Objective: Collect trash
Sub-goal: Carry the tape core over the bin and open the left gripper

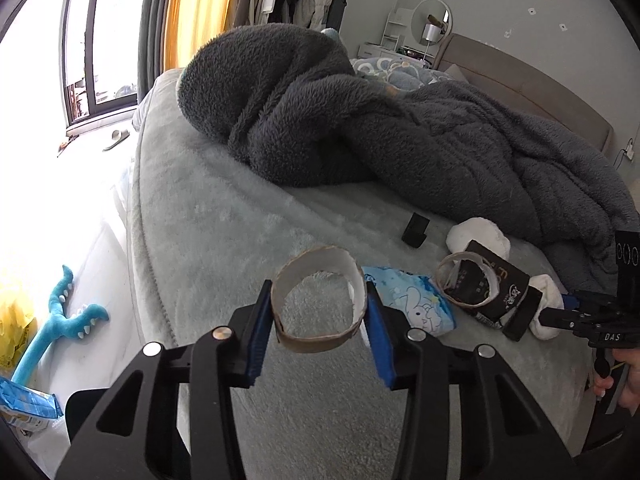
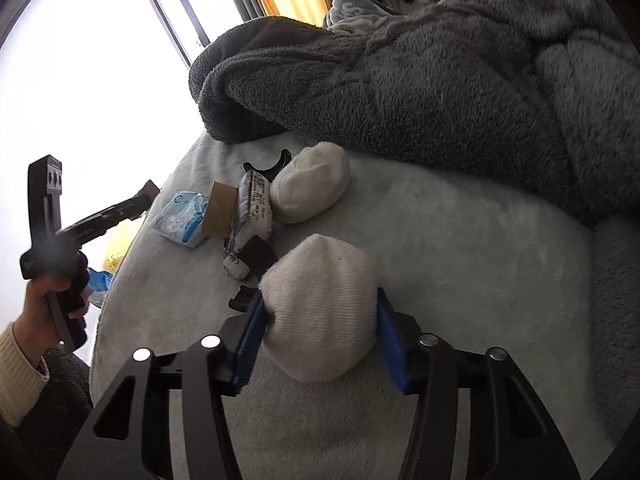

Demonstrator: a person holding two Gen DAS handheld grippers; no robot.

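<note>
My left gripper (image 1: 318, 300) is shut on a brown cardboard ring (image 1: 312, 340), held just over the pale grey bed cover (image 1: 240, 220). My right gripper (image 2: 320, 304) is shut on a white balled cloth bundle (image 2: 320, 276) that rests on the cover. Between the two grippers lies a pile: a blue tissue packet (image 1: 412, 304), a second cardboard ring (image 1: 460, 276), a black wrapper (image 1: 496, 284) and another white bundle (image 1: 480, 236). The right wrist view shows the same packet (image 2: 184, 220), ring (image 2: 222, 208), wrapper (image 2: 252, 200) and bundle (image 2: 308, 188), with a hand holding the left gripper (image 2: 136, 204) at the bed's edge.
A heaped dark grey fleece blanket (image 1: 360, 120) covers the far half of the bed. A small black object (image 1: 416, 228) lies on the cover. On the floor to the left are a blue plush toy (image 1: 60, 320) and a blue packet (image 1: 28, 404). A window (image 1: 92, 40) stands beyond.
</note>
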